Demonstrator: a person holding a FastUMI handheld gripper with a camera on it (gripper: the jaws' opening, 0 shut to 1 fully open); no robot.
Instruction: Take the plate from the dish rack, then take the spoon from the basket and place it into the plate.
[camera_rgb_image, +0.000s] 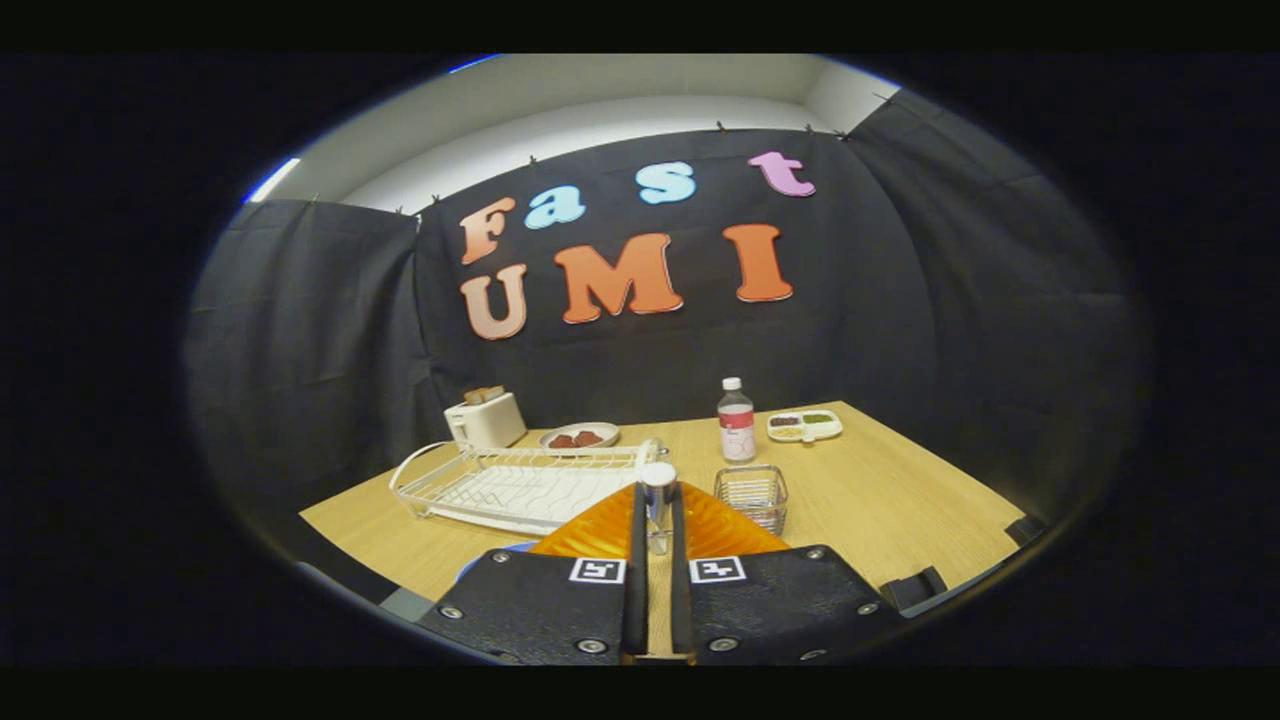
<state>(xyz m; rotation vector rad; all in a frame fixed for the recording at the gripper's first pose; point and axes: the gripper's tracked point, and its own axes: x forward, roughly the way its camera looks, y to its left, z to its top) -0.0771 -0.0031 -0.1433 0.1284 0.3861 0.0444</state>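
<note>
Gripper view: near to far across the light wooden counter (880, 490).
Tongs: the black two-finger tongs (657, 540) are closed on the shiny metal spoon (658, 500), one finger pressing each side of it; the spoon stands upright between them, its rounded end on top.
Plate: the ribbed orange plastic plate (720, 525) lies on the counter directly under and just ahead of the fingers, at 12 o'clock from them.
Basket: the small square wire basket (752, 495) sits just beside the plate at 1 o'clock.
Dish rack: the white wire dish rack (520, 485) on its tray stands at 11 o'clock.
Far end: a white toaster (486, 418) holding bread, a dish of reddish food (579, 436), a clear bottle with a white cap (736, 420) and a white divided tray (804, 425) stand along the counter's back edge, from 11 to 1 o'clock.
</note>
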